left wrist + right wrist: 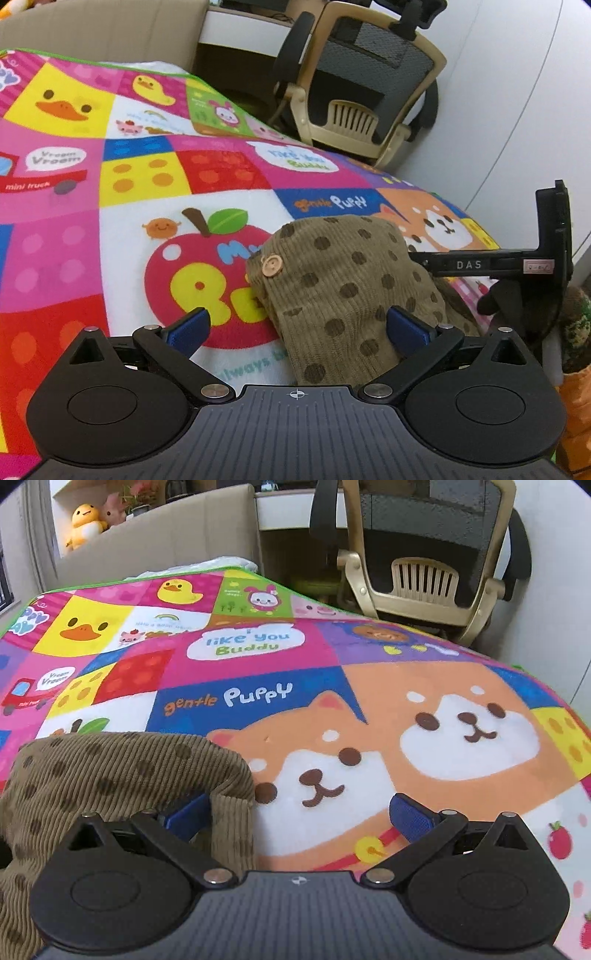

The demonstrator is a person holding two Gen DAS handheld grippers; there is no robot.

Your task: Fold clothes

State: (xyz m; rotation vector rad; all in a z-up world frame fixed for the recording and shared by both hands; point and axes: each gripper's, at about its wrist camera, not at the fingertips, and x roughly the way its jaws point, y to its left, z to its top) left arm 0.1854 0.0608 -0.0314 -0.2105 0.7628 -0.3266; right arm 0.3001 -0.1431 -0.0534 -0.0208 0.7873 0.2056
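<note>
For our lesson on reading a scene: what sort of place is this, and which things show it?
Probably a child's bedroom at home. A bright cartoon blanket covers what looks like a bed, soft toys sit on a shelf behind it, and a desk chair stands close by.

olive-brown corduroy garment (343, 280) with darker brown polka dots lying bunched in rumpled heap, not yet folded flat. ribbed cord texture running along folds. pale round button (272, 265) with four holes sitting on raised fold at heap's left, facing up. lower part of cloth trailing toward camera in left wrist view. in right wrist view same garment (110, 771) filling lower left, one thick rolled edge arching across top, another fold hanging down beside it. exact garment type not telling from bunched shape.
</note>
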